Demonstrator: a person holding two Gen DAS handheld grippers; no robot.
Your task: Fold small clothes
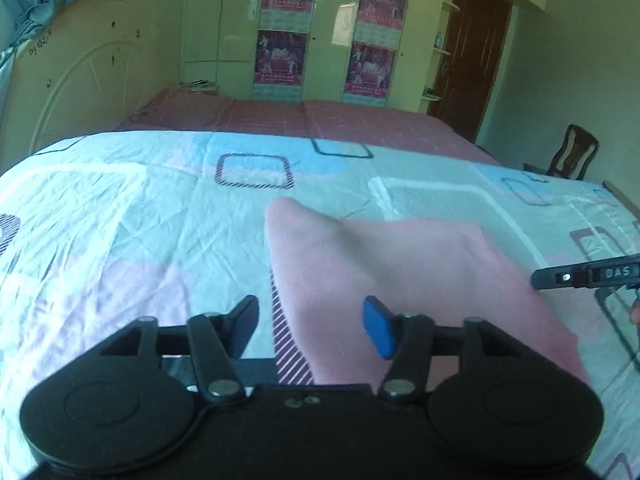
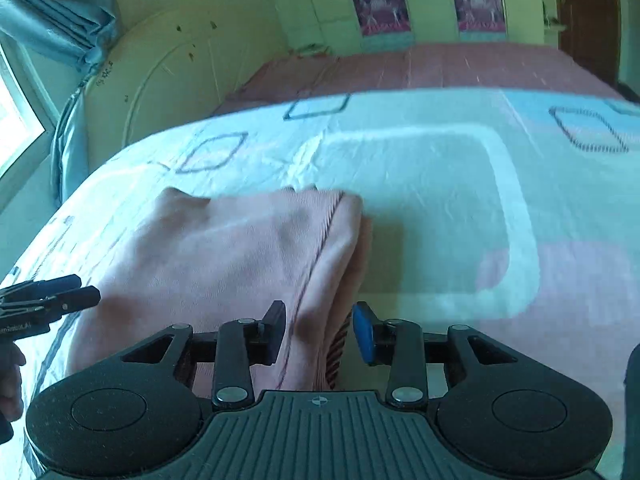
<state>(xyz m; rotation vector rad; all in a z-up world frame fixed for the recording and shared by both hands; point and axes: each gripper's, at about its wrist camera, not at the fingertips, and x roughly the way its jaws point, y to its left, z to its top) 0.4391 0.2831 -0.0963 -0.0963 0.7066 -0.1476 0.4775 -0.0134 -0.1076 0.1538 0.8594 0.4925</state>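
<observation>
A pink knit garment [image 1: 400,272] lies folded flat on the patterned bedspread [image 1: 120,216]. My left gripper [image 1: 312,326] hovers over its near left edge. The jaws stand apart, the cloth edge runs below the gap, and no pad presses on it. The right gripper's fingers [image 1: 560,276] reach in from the right over the garment. In the right wrist view the garment [image 2: 224,248] shows a thick folded right edge. My right gripper [image 2: 320,332] is open just above that edge, its blue pad clear of the cloth. The left gripper's fingers [image 2: 56,296] show at the left, beside a hand.
Behind the bedspread lies a second bed surface with a pink checked sheet [image 1: 320,120]. A cream headboard [image 1: 92,80] stands at the left and a wardrobe with posters [image 1: 284,24] at the back. There is a wooden chair [image 1: 568,156] at the right, and a window with a blue curtain [image 2: 52,12] at the left.
</observation>
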